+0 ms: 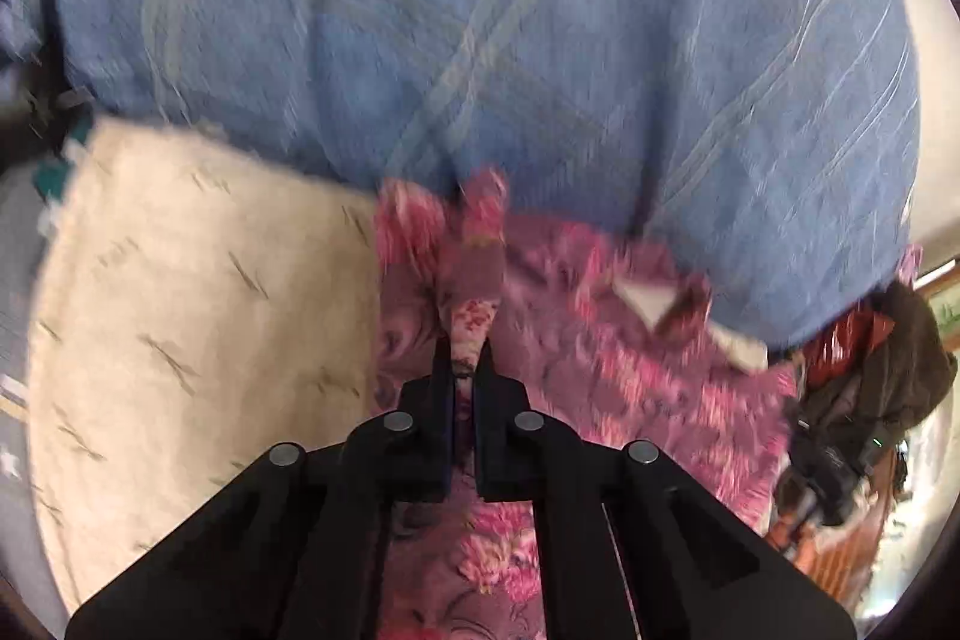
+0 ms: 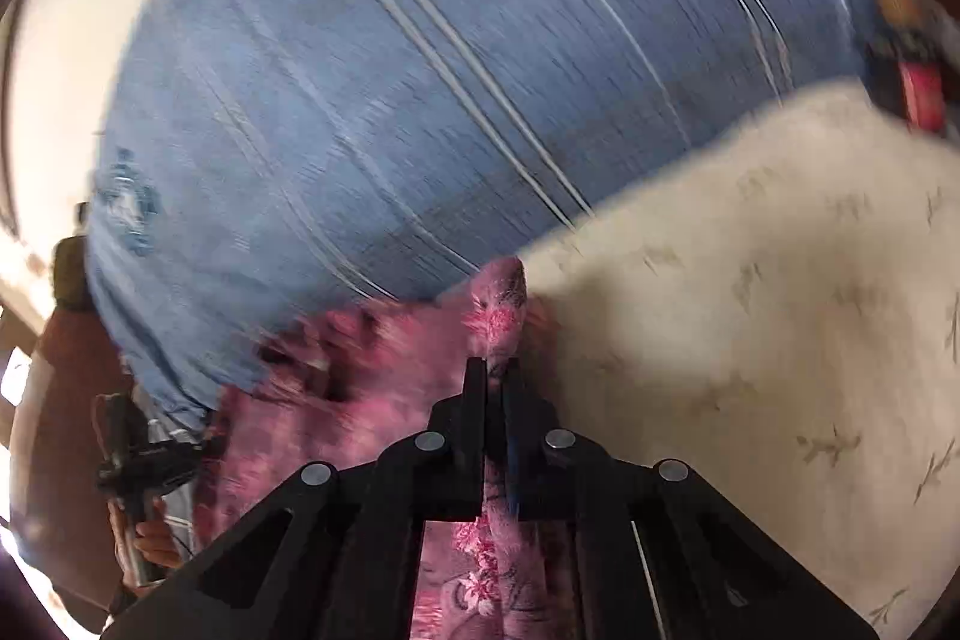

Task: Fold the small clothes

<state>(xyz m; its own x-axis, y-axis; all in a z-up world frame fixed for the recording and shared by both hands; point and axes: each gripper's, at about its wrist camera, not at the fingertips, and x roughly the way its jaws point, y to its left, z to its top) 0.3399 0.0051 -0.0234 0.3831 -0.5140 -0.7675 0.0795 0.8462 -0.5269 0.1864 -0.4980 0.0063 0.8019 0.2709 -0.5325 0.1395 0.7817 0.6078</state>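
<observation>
Left gripper [image 1: 463, 361] clamping fold of pink floral garment [image 1: 600, 370], jaws nearly together, cloth bunching up ahead of tips. Right gripper [image 2: 493, 370] pinching another edge of same garment, jaws likewise pressed on cloth. Garment draping beneath both tools. Cream patterned cloth [image 1: 180, 310] lying beside left tool, blue striped bedsheet [image 1: 480, 10] spreading beyond. Both views blurring.

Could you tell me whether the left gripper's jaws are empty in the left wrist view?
No, the left gripper is clamped on a fold of the pink floral garment.
</observation>
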